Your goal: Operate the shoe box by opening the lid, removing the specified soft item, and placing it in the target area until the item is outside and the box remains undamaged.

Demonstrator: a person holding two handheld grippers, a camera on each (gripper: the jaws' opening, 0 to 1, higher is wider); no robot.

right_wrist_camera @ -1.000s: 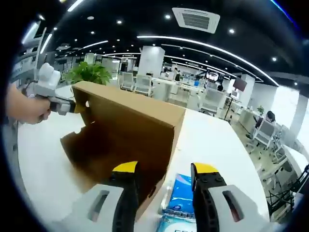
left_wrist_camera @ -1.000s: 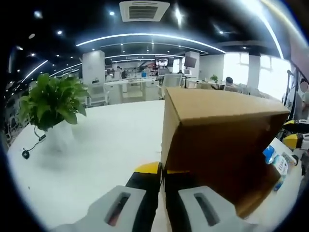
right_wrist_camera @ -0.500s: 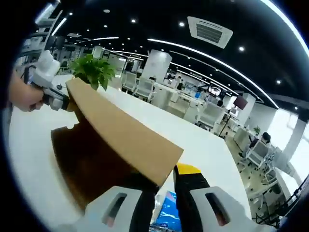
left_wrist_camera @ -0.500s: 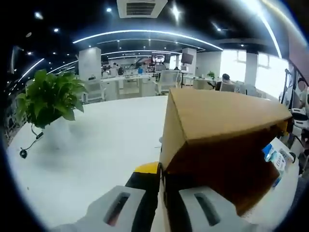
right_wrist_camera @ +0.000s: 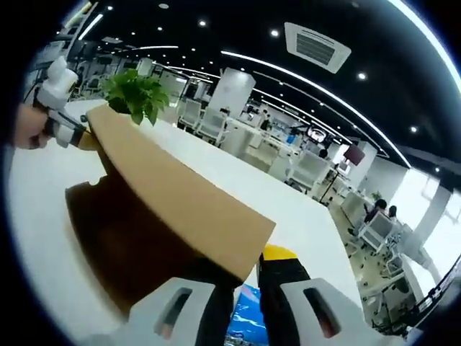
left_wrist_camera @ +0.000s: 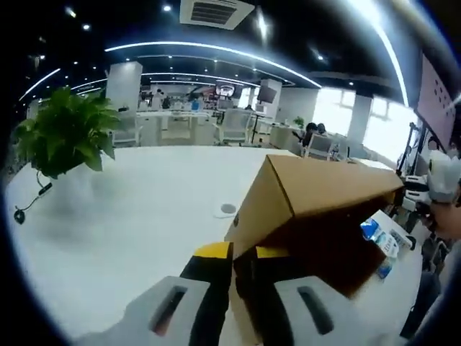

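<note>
both hand-held grippers (left_wrist_camera: 243,254) (right_wrist_camera: 246,261) pinch the raised lid (right_wrist_camera: 173,191), long axis between them.

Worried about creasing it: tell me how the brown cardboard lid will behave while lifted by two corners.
The brown cardboard lid is likely light: each gripper, left and right, holds just one corner. Its top panel looks flat, so probably fairly stiff. Thin board may still crease at those pinched corners if twisted.

White table (left_wrist_camera: 137,209) — box (left_wrist_camera: 317,216), plant (left_wrist_camera: 65,133)
</note>
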